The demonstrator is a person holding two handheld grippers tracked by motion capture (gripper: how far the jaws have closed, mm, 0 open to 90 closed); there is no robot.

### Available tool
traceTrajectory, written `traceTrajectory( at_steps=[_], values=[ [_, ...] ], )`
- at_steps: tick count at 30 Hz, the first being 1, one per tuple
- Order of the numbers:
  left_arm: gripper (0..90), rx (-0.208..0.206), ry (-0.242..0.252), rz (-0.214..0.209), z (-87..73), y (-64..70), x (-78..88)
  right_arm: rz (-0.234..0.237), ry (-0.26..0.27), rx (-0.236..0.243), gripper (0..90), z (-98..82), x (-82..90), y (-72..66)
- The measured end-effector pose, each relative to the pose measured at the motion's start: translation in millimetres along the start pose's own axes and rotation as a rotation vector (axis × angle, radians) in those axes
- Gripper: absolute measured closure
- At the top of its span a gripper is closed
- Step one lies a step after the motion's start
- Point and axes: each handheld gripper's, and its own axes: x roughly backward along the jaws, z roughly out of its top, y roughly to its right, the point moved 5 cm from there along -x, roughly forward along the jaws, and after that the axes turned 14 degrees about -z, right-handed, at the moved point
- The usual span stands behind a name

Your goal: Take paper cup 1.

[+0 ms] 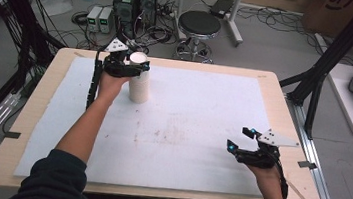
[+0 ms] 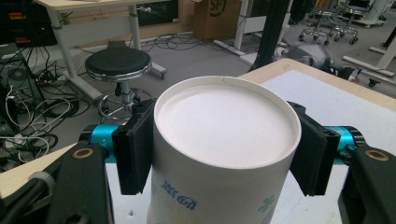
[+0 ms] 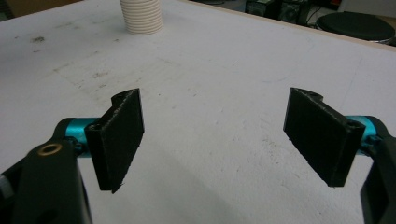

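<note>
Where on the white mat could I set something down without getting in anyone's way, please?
The mat is bare between the cup stack and the right gripper, and along its near edge. It is crowded only at the far left, where the left gripper clamps the stack.

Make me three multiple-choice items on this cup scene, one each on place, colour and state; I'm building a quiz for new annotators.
1. Where on the table does the stack of paper cups stand?
A. far left part
B. near right corner
C. dead centre

2. What colour is the mat under the cups?
A. white
B. green
C. black

3. How do the jaws of the right gripper stand?
A. closed on a cup
B. open, with nothing between them
C. closed on a cloth

Answers: 1 A, it stands by the left gripper at the far left; 2 A, the mat is white; 3 B, bare mat shows between them.
</note>
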Motion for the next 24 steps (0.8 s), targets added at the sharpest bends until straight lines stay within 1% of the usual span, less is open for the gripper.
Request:
traceTrajectory(
  at_steps=[4,6,8,9,11,12,13,16,17,18,20,21,24],
  values=[
    [32.7,-0.003,0.007,-0.002,4.0,0.8,1.6,0.002,-0.002,-0.003,20.8,0.0,0.0,-0.5],
    [32.8,-0.004,0.021,-0.003,8.9,2.2,3.3,0.001,0.000,-0.001,20.8,0.3,0.1,-0.3],
    [33.0,-0.013,0.038,0.008,14.3,3.5,6.5,0.001,0.001,-0.002,20.8,0.6,0.2,-0.3],
    [33.1,-0.011,0.048,0.011,16.6,3.9,8.4,0.001,0.001,-0.002,20.8,0.7,0.2,-0.4],
    [33.7,-0.008,0.042,0.003,22.8,4.6,12.9,0.002,0.004,-0.002,20.8,1.1,0.2,-0.8],
    [33.8,-0.008,0.042,0.003,22.8,4.6,12.9,0.002,0.003,-0.002,20.8,1.1,0.3,-0.9],
    [33.8,-0.017,0.043,0.003,25.7,5.8,14.6,0.002,0.003,-0.002,20.8,1.1,0.3,-0.9],
    [34.0,-0.038,0.066,-0.001,36.5,10.6,20.4,0.002,0.006,0.000,20.8,1.7,0.5,-1.2],
    [34.1,-0.049,0.077,-0.001,44.2,13.9,24.9,0.002,0.009,0.000,20.8,2.2,0.3,-1.4],
    [34.1,-0.049,0.077,-0.001,44.2,13.9,24.9,0.002,0.009,0.001,20.8,2.3,0.2,-1.5],
    [34.1,-0.065,0.102,0.003,54.2,18.1,33.3,0.006,0.004,-0.003,20.8,2.3,0.5,-2.6],
    [34.1,-0.065,0.102,0.003,54.2,18.1,33.3,0.006,0.004,-0.003,20.8,2.3,0.5,-2.6],
    [34.3,-0.085,0.122,0.017,63.5,21.6,43.9,0.005,0.008,-0.002,20.8,2.9,0.4,-2.9]
  ],
)
